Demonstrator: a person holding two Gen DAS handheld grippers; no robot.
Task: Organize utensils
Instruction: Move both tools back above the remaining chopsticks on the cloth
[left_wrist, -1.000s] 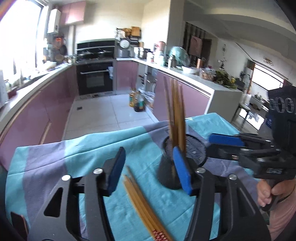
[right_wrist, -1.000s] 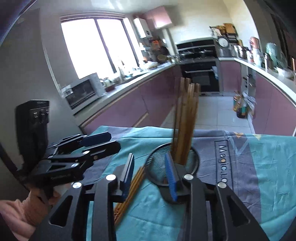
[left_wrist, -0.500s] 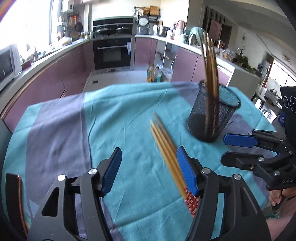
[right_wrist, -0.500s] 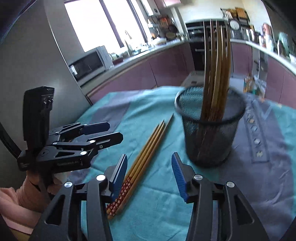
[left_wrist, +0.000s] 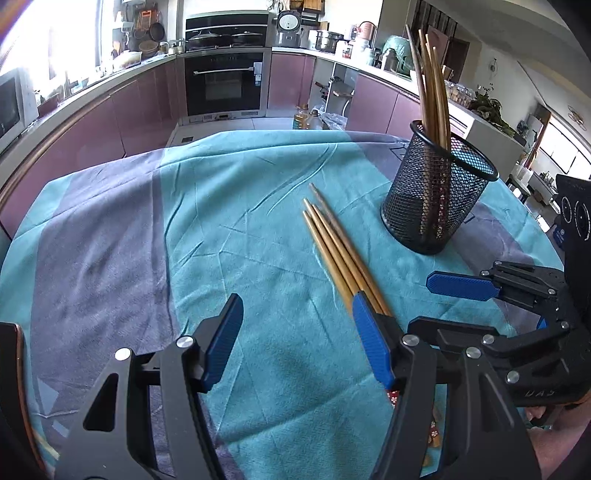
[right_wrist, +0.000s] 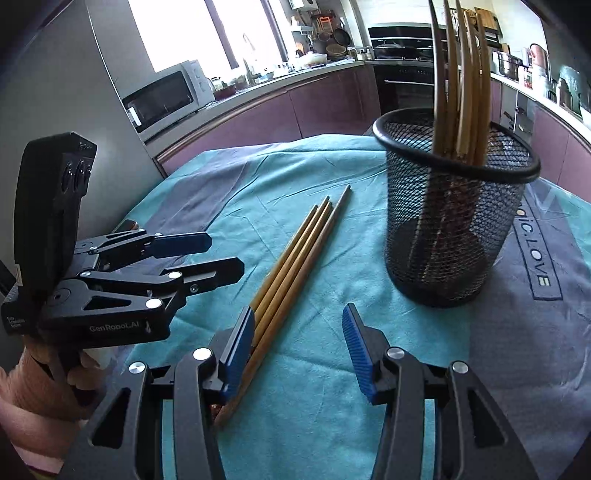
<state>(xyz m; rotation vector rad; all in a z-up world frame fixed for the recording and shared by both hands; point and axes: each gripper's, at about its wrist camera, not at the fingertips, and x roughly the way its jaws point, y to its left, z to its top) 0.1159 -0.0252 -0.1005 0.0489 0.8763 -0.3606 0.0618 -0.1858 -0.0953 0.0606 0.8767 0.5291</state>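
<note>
Several wooden chopsticks lie side by side on the teal cloth, tips pointing away. A black mesh cup stands upright to their right, holding several more chopsticks. My left gripper is open low over the cloth, and the loose chopsticks' near ends pass under its right finger. My right gripper is open too. Its left finger sits over the same chopsticks, with only cloth between the pads. The two grippers flank the bundle's near end.
A teal and grey tablecloth covers the round table, whose edge falls away beyond the cup. Purple kitchen cabinets, an oven and a microwave stand behind. A person's hand grips the left tool.
Both grippers have come down and tilted towards the table, so the loose chopsticks and the cup now lie ahead of the fingers. The right jaws stand wider than a second ago.
</note>
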